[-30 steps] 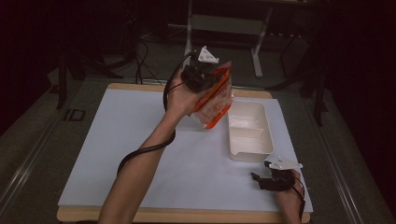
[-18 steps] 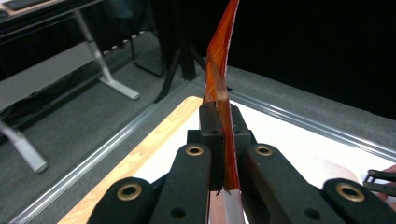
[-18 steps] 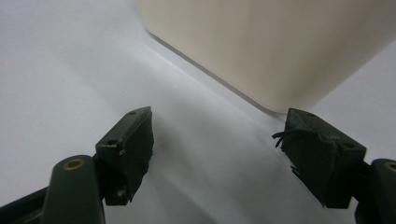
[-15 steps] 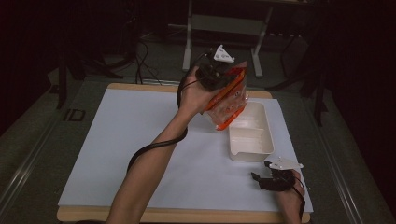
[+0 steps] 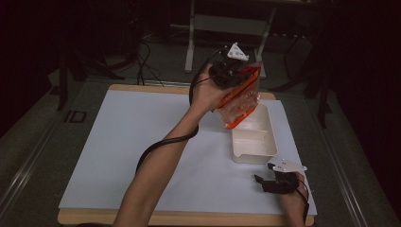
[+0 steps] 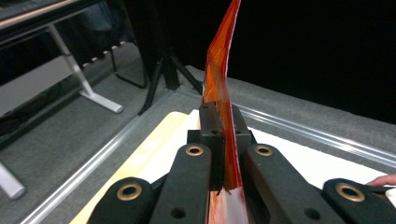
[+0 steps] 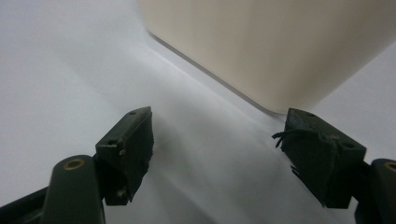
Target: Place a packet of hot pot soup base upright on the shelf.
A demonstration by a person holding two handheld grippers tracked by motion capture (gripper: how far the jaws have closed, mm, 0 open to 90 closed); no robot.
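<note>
Change noted: our left gripper [image 5: 230,71] has carried the orange bag [image 5: 240,97] rightward, now above the white tray's [image 5: 253,157] far end.

No readable text (bag print blurred).

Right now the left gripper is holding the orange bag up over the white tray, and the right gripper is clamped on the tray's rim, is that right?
Not quite. The left gripper does hold the orange bag over the white tray. But the right gripper grips nothing: the right gripper view shows its jaws spread open over the white mat, short of the tray.
</note>
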